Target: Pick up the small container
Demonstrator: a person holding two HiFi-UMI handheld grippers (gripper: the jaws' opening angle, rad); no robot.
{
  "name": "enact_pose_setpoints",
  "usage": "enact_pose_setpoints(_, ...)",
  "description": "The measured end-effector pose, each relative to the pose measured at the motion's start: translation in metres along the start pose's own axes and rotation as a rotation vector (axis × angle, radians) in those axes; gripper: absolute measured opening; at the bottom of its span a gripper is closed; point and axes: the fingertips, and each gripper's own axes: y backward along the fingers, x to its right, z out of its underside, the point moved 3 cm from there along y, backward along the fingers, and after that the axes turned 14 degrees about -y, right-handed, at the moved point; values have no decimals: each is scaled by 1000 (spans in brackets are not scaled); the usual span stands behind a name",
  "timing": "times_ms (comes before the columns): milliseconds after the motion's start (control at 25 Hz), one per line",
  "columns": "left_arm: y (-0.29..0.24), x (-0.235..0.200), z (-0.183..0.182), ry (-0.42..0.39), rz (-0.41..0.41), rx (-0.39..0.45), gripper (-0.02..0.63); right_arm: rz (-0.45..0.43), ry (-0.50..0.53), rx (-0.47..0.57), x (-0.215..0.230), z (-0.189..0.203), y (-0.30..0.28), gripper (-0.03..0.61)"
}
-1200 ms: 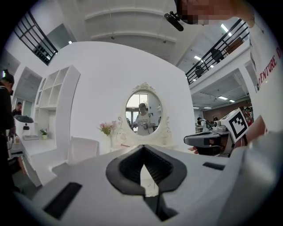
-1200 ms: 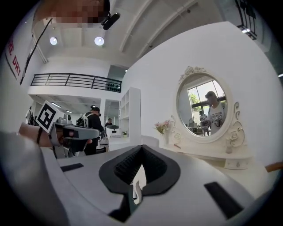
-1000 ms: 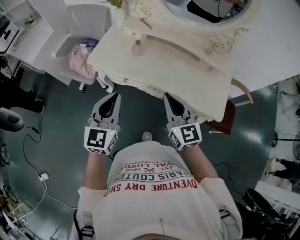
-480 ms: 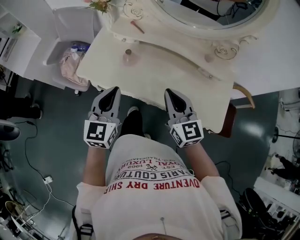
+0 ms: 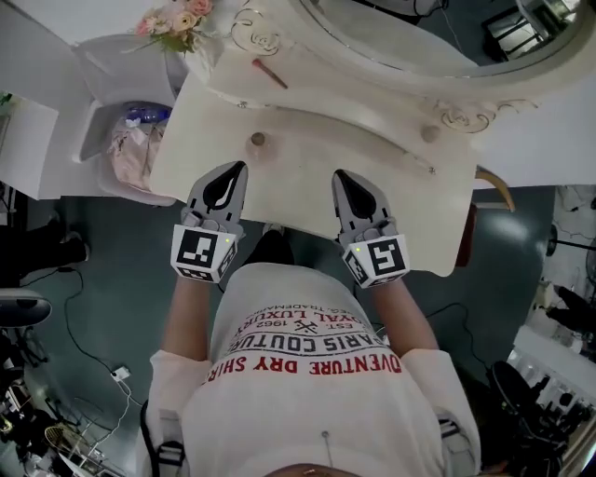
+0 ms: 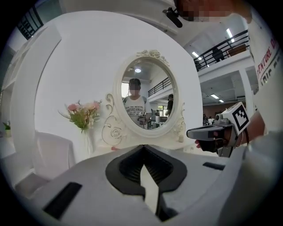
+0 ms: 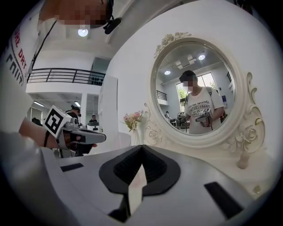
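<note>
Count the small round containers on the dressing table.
2. The left container sits ahead of the left gripper; the right container stands by the mirror, at its base. The mirror may hide others.

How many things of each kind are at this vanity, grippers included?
Small containers: 2
Pink stick: 1
Flower bunch: 1
Oval mirror: 1
Grippers: 2, left gripper and right gripper, both shut and empty
Total: 7
</note>
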Motion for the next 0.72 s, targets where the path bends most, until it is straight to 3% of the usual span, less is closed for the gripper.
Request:
enact_pose_setpoints(360, -60, -8, 54, -44, 217, -28, 14, 49, -36, -10, 21, 19, -59, -2)
enact_pose_setpoints(480, -74, -7, 71, -38, 266, -39, 126, 76, -52, -29, 30, 29, -69, -2)
enact_pose_setpoints(720, -99, -6, 103, -26, 329, -73, 166, 112, -69, -80, 45, 50, -88, -2)
